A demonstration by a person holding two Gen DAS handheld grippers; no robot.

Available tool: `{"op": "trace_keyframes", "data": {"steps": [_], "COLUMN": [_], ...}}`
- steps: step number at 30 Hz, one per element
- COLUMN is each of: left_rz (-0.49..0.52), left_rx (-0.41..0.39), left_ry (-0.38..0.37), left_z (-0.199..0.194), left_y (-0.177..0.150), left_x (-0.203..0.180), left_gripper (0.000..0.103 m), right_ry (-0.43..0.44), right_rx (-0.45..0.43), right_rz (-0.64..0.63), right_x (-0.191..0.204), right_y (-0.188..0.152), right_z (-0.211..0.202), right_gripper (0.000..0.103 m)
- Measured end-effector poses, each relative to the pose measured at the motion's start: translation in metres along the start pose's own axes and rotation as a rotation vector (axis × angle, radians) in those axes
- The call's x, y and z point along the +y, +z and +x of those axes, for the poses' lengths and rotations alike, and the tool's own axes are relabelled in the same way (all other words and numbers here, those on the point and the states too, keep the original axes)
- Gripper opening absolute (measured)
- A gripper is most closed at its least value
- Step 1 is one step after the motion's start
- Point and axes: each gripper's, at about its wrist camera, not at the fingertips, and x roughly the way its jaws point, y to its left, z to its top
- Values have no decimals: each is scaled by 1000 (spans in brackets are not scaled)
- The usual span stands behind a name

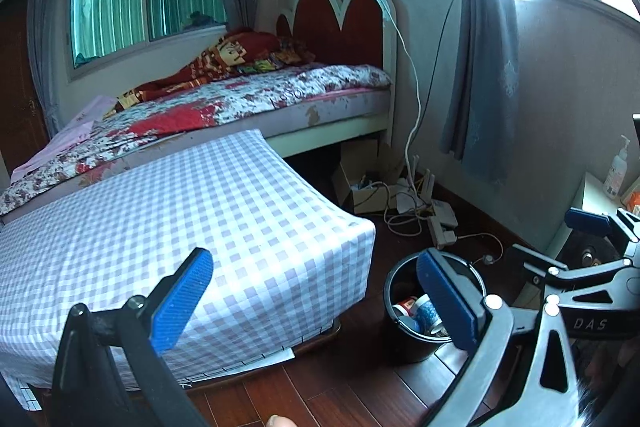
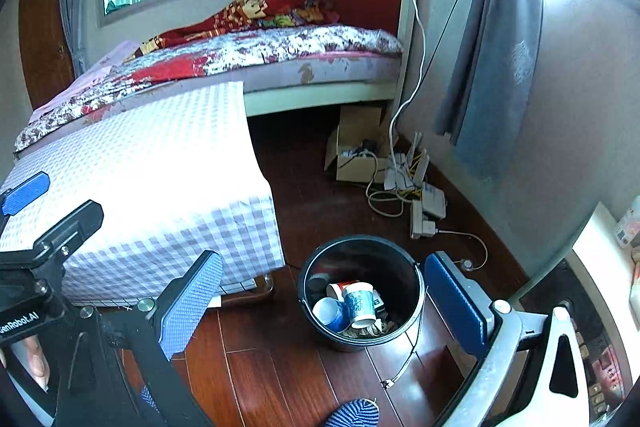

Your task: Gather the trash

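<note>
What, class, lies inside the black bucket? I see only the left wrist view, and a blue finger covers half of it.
Observer: The right wrist view shows the black bucket unobstructed. Paper cups lie tipped inside.
Operator: Which cups?
Observer: A blue cup, a patterned cup and a red-and-white cup, over brown scraps.
Operator: Is the right gripper carrying anything?
Observer: No. The right gripper has its fingers wide apart and empty.
</note>
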Motion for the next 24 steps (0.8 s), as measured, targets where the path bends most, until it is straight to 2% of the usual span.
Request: {"op": "trace_keyframes", "data": {"steps": [5, 14, 24], "left_rz": [2, -35, -21], "left_rx": [-33, -43, -47], "left_ry": [10, 21, 8], "left_z": [-14, -17, -20], "left_y": [1, -1, -2], "left_x": [6, 24, 16], "left_gripper": [102, 102, 102], "right_ry": [-5, -3, -5], "right_rx": [-30, -56, -52], "right_rz": [0, -19, -9], "right_x": [5, 20, 17], "right_y": [3, 10, 7], "right_z": [-15, -22, -22], "right_gripper": [102, 102, 102]}}
